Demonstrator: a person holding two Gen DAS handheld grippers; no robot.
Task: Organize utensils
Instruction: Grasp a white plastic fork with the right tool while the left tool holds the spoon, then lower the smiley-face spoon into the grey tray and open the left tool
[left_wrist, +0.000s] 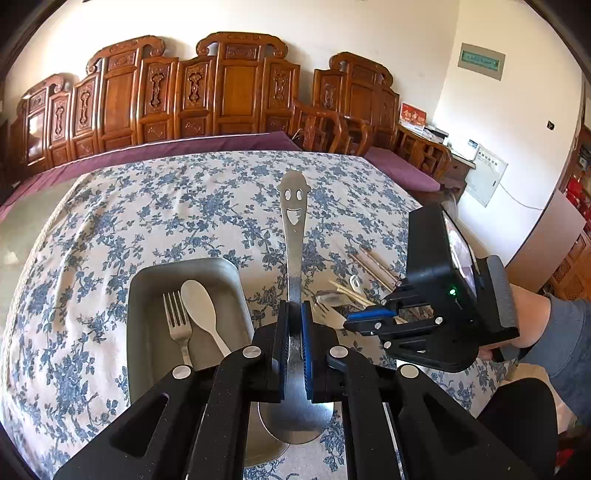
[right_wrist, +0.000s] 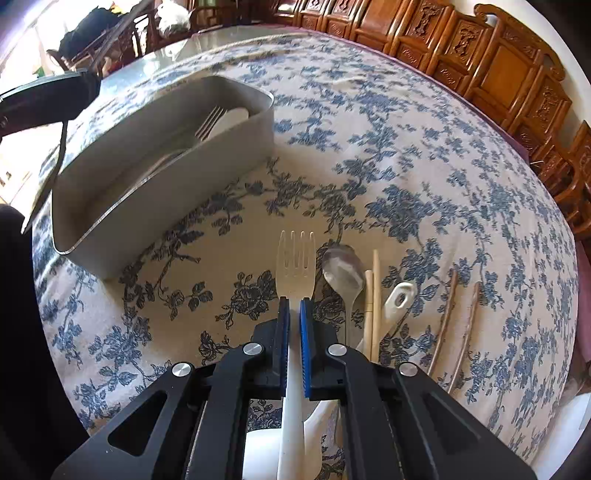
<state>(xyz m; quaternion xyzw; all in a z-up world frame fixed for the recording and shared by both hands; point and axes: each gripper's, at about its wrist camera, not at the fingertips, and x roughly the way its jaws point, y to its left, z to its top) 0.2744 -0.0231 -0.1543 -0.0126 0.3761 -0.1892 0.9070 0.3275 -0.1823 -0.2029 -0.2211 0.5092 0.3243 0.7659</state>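
Nearest in the right wrist view, the right gripper (right_wrist: 294, 306) is clamped on the neck of a pale plastic fork (right_wrist: 295, 258), its blue-edged pads pinching the slim handle just below the tines, which point away over the flowered cloth of the surface (right_wrist: 388, 155). The fork looks light and stiff but likely a little springy, and the smooth handle may slip or swivel, so a hold close to the head, as here, seems the steadier choice. Just right of it lie a metal spoon (right_wrist: 343, 269), a pair of pale chopsticks (right_wrist: 373, 295), a white spoon handle with a hole (right_wrist: 397, 297) and, further right, two thin brown chopsticks (right_wrist: 458, 325), all loose on the cloth. To the far left stands the grey tray (right_wrist: 162, 184), apart from the gripper, already holding a metal fork (right_wrist: 208, 123) and a white spoon (right_wrist: 231, 116). In the left wrist view, the left gripper (left_wrist: 294, 306) is closed tight on a large steel spoon with a smiling face cut in its handle (left_wrist: 293, 221); the bowl sits near the camera, the handle points far. Steel is heavier, rigid and slick, so a firm pinch near the bowl seems best. The tray's far rim (left_wrist: 184, 264) lies just left of this gripper, with the right gripper working to its right.
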